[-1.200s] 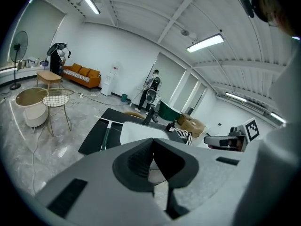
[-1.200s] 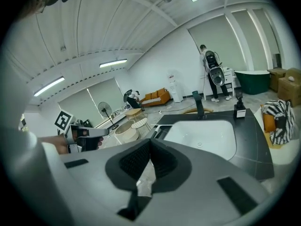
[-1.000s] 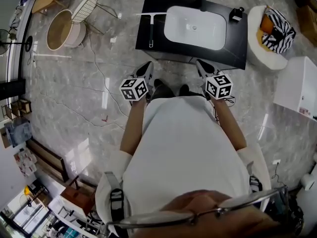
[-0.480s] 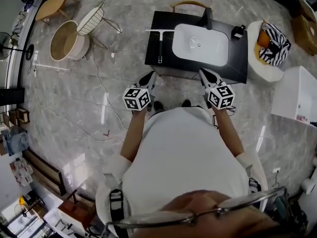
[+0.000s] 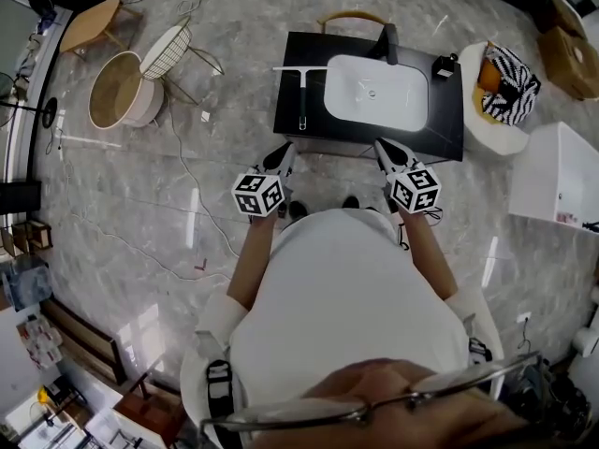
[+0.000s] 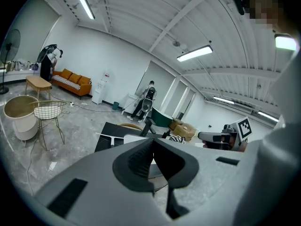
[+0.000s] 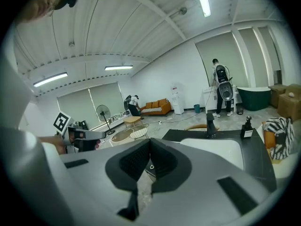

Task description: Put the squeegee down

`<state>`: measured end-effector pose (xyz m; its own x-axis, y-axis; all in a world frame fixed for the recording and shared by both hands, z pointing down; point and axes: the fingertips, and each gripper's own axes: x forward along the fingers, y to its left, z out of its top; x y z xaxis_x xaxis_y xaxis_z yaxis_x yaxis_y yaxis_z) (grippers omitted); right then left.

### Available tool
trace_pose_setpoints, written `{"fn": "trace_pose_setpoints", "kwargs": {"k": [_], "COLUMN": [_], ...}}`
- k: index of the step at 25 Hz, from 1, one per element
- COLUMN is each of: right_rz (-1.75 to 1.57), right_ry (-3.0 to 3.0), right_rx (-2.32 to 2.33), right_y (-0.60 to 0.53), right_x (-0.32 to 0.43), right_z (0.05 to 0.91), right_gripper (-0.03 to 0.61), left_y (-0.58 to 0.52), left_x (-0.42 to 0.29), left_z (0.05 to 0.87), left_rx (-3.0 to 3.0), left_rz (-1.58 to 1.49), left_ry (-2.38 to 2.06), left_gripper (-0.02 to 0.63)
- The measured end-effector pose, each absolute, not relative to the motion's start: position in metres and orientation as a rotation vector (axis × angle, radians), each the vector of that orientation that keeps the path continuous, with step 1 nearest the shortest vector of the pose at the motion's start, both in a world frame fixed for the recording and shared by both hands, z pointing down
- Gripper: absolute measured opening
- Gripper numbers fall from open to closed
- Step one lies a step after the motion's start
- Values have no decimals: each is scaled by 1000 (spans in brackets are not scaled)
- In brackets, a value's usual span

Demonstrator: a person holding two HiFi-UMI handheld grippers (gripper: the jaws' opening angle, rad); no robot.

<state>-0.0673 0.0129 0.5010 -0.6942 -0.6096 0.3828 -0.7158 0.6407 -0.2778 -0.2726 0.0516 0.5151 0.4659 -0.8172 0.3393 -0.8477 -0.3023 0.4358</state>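
On one counter (image 5: pixel 393 137), one squeegee (image 5: pixel 302 92); left claw (image 5: pixel 284 152), right claw (image 5: pixel 384 149), both closed.

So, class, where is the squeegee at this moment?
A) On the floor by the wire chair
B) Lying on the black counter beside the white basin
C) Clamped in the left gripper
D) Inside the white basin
B: the squeegee lies flat on the black counter, just outside the white basin. The left gripper and right gripper are both shut on nothing, short of the counter.
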Motion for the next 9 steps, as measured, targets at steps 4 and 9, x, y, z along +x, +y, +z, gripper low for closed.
{"fn": "trace_pose_setpoints", "kwargs": {"k": [4,9], "right_rz": [591,594], "right_ry": [-2609,-2613], "right_rx": [1076,1077], "right_y": [13,13], "right_x": [-72,-79], "right_z": [496,494], "right_gripper": [6,6], "left_y": [49,50], "left_x": [-277,-283], "left_z": [509,509], "left_rx": [2167,2165], "left_rz": [63,51], "left_ry": [-1375,-1373], "left_gripper": [5,5]}}
